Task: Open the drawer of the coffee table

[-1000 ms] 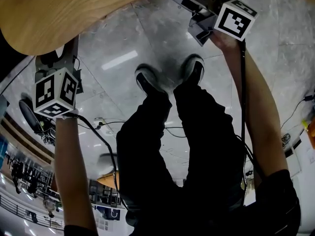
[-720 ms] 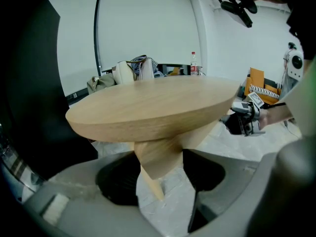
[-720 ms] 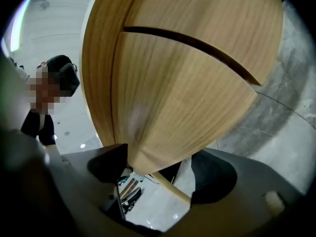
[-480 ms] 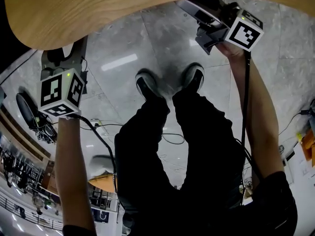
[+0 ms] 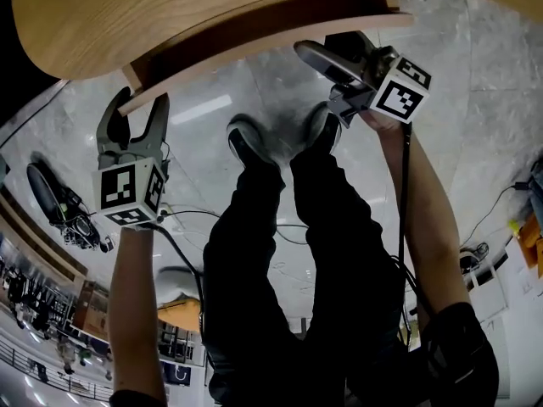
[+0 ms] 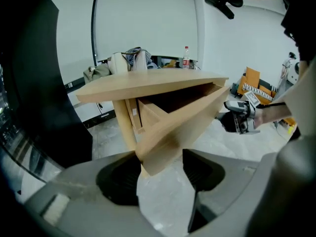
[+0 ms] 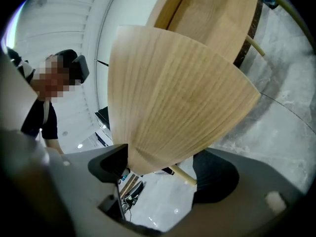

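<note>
No readable text in any view.
We find no words, brands or numbers we can read. The left cube point(image 5: 127, 195) on the left claw point(image 5: 136, 114) and the right cube point(image 5: 399, 91) on the right claw point(image 5: 317, 80) carry only black-and-white square marker patterns, no letters. The red label on the bottle point(image 6: 186, 57) behind the table point(image 6: 148, 85) is too small to read. We can make out no print on the orange box point(image 6: 252, 77).

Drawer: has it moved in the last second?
Yes. The drawer has slid out from under the tabletop toward the person; a second ago nothing showed past the tabletop's edge.
</note>
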Motion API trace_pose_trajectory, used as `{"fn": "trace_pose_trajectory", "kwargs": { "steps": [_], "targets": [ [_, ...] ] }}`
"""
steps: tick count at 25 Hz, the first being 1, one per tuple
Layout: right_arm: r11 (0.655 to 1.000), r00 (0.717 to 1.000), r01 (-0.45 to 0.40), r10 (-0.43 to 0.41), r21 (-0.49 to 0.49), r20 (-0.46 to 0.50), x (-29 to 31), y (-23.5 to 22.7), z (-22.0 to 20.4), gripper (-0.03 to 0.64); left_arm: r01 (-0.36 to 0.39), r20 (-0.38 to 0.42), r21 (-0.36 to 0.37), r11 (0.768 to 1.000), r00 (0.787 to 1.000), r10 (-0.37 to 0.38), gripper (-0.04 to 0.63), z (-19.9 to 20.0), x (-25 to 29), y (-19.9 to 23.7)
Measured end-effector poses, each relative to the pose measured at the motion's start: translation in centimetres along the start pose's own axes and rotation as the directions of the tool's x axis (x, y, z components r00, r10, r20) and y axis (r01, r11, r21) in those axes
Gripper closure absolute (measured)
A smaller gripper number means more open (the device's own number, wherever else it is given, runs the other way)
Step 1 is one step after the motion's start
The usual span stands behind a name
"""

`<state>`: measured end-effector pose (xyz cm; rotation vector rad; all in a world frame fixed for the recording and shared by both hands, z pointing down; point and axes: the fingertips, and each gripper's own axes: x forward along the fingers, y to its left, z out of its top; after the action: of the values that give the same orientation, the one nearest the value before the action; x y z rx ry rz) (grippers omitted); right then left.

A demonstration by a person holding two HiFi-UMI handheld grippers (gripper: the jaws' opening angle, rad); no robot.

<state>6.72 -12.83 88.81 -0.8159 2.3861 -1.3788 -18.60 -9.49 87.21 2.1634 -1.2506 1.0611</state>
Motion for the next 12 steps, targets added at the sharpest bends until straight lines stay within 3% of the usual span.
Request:
{"fn": "trace_pose_trajectory", "kwargs": {
  "steps": [7,12],
  "targets": [
    [0.998,0.994,0.067,-0.064,0.023,-0.083,-3.4,2.2,-4.7,0.212,0.028,-0.064,-0.026,0.999,0.998,-0.03,0.321,-3.7,-2.9,-2.5],
    [0.995,0.992,0.09,-0.086,0.045,-0.087,-5.8,3.5,-6.9,0.211,0.052,-0.091,-0.029,0.998,0.994,-0.055,0.321,-5.7,-4.8,-4.7]
  ]
}}
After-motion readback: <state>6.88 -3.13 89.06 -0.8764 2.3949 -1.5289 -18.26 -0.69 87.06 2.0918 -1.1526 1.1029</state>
